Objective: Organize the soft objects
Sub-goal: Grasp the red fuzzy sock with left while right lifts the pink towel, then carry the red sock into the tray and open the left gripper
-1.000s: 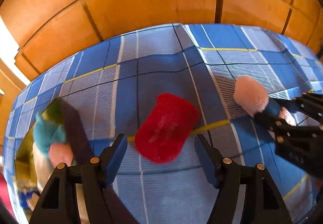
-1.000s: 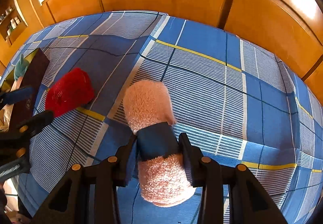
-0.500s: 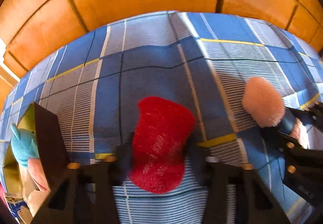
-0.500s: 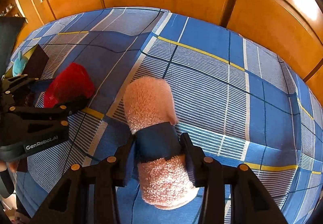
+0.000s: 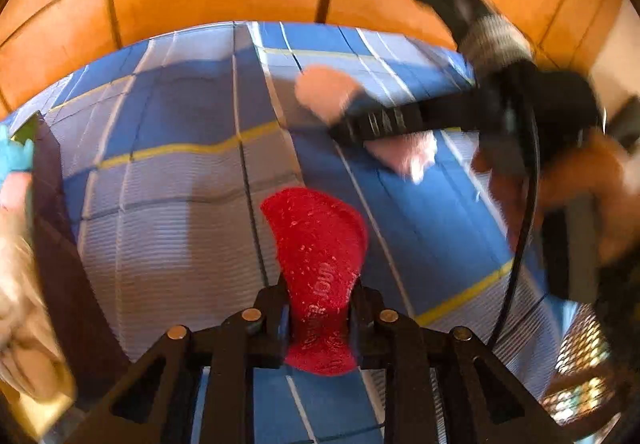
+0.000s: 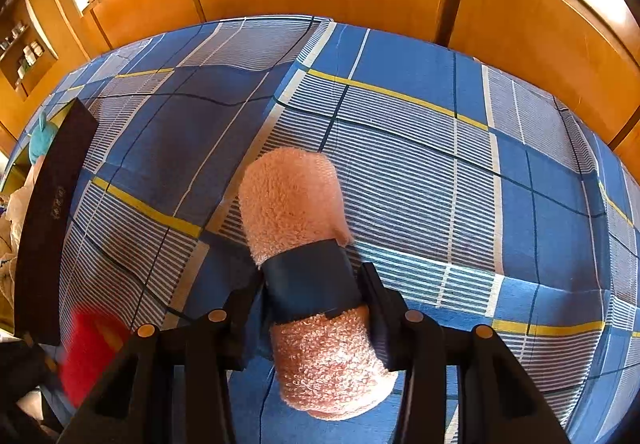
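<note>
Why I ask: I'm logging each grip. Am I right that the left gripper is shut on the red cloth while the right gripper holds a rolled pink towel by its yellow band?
Not quite: the band is dark blue, not yellow, as the right wrist view shows. The left gripper is shut on the red cloth, and the right gripper holds the rolled pink towel by its dark blue band.
</note>
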A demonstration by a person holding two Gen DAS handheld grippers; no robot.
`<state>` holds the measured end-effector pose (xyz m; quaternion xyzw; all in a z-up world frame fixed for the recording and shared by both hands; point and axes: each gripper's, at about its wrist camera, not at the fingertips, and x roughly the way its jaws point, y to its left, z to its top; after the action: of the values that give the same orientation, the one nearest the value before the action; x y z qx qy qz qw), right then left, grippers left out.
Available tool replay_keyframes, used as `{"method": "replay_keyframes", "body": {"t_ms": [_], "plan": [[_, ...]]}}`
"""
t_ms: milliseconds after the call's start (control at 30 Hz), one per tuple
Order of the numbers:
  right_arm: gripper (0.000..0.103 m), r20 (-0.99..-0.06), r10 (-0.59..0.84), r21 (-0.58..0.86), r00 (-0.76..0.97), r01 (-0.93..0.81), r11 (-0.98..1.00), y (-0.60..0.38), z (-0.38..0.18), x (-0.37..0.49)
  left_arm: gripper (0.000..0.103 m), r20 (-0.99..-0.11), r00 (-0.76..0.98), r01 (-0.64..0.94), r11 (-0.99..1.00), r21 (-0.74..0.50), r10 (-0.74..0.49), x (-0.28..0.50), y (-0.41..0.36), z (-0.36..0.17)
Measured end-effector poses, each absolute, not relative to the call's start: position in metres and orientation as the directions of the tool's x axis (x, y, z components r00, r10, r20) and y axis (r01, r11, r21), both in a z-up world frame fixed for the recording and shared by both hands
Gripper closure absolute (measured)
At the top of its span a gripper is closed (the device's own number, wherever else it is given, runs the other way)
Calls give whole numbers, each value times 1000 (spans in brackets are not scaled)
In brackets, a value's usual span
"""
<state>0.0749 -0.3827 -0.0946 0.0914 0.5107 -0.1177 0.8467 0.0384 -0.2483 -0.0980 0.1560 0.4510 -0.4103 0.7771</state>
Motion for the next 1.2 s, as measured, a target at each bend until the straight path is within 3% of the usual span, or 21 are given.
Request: {"method": "replay_keyframes", "body": {"t_ms": [133,600,800,1200], "plan": [[59,-881,-110,33,461,290,957,-383,-95,71,78,-811,308,792,607,-71,-497,28,-252,-101],[59,-865,-146,-7,480,280,960,-376,-97,68,74,-786,321,750,649,-129,-527,24,-237,-102],[59,-855,-161,-26,493,270,963,-373,-97,66,80,-794,341,743,661,-101,-504,20,-236,-98],[59,-810,-209,-68,548,266,962,-366,-99,64,81,-746,419,738,672,-53,-518,6,-222,-66]]}}
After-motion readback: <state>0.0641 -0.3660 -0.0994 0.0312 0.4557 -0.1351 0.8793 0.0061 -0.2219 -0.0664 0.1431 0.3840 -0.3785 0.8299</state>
